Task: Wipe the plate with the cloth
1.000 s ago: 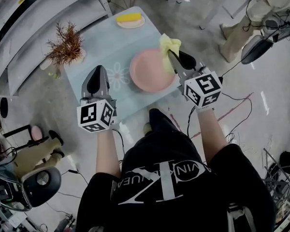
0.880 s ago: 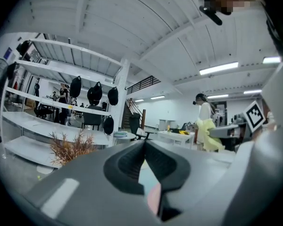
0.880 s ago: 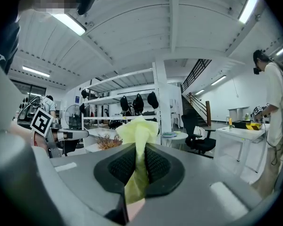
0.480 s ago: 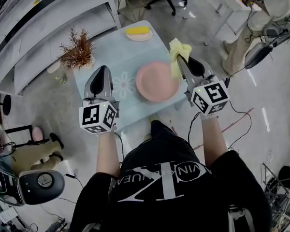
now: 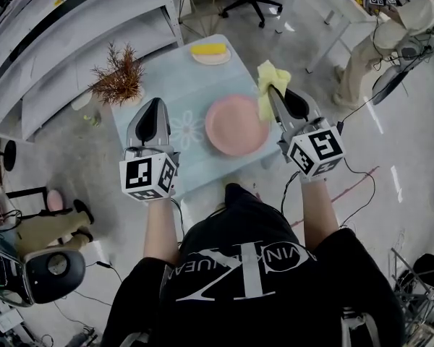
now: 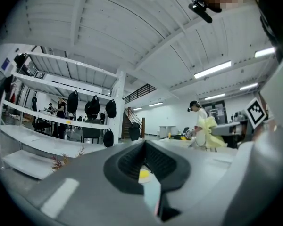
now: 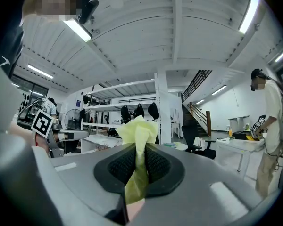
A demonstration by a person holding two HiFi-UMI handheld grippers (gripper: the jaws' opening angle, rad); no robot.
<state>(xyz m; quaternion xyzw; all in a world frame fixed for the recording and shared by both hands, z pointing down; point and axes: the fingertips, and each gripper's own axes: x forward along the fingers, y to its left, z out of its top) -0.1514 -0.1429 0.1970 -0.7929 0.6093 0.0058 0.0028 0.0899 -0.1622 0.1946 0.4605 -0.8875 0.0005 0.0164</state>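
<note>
Right claw [image 5: 273, 92] pinches the yellow cloth [image 5: 270, 76] right of the plate [image 5: 235, 126]; left claw [image 5: 156, 104] is closed, empty. Wiping may shove the unheld plate off the tabletop [image 5: 166, 85].

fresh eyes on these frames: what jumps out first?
The bright yellow cloth, pinched in the right claw and held up by the right edge of the pale blue table. Next, the bare pink plate on that table, just left of the cloth.
</note>
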